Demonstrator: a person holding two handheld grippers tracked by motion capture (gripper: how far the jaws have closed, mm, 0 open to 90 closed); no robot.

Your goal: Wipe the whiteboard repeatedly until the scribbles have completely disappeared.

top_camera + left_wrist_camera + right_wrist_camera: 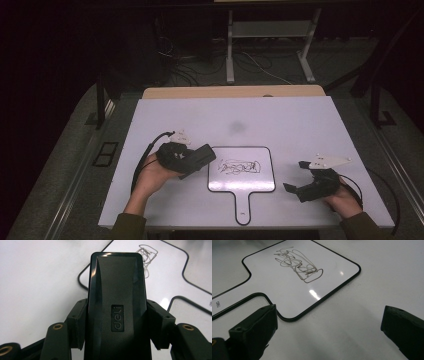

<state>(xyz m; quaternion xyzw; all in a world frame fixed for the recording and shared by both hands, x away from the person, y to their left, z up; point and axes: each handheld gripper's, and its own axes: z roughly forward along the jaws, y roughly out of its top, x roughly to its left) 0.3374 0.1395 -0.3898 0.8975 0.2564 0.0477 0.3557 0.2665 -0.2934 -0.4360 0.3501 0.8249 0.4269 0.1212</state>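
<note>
Clamping left gripper (117,340) around "deli"-branded black eraser (117,302).

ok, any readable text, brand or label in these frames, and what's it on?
"deli": embossed on the black eraser clamped in the left gripper.
Small printed mark on the handle of the whiteboard: too small and cut off to read.
Scribble on the whiteboard: no words.

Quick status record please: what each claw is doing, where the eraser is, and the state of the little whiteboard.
left claw: shut on the black eraser
eraser position: at the whiteboard's left edge, short of the scribble
right claw: open, holding nothing, beside the board's right edge
whiteboard: flat on the white table, handle toward the person
scribble: unerased, mid-board
</note>
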